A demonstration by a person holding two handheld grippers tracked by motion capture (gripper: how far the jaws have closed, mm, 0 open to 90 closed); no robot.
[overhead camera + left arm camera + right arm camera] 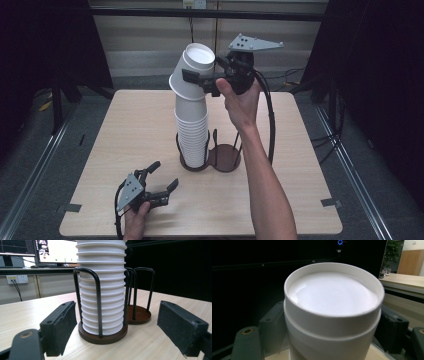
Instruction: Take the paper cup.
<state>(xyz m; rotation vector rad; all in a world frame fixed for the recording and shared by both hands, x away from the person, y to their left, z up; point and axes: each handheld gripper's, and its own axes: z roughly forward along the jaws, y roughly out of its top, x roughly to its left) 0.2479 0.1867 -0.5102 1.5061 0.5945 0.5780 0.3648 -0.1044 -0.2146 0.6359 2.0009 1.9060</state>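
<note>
A tall stack of upside-down white paper cups [192, 137] stands in the left ring of a black wire rack [225, 157] at the table's middle. Above the stack, a tilted top cup [192, 70] is held by my right gripper [200, 75], shut on its sides. The right gripper view shows this cup [332, 295] close up, bottom toward the camera, with the right gripper [332, 335] clamping it from both sides. My left gripper [165, 175] rests open near the front left of the table. In its own view the left gripper [120, 322] faces the stack [102, 290], apart from it.
The rack's right ring [138, 316] has a brown base with no cups on it. The wooden table [125, 130] has bare room on the left and right. Monitors [57, 251] and a wall socket [17, 278] lie beyond the table. Black curtains flank both sides.
</note>
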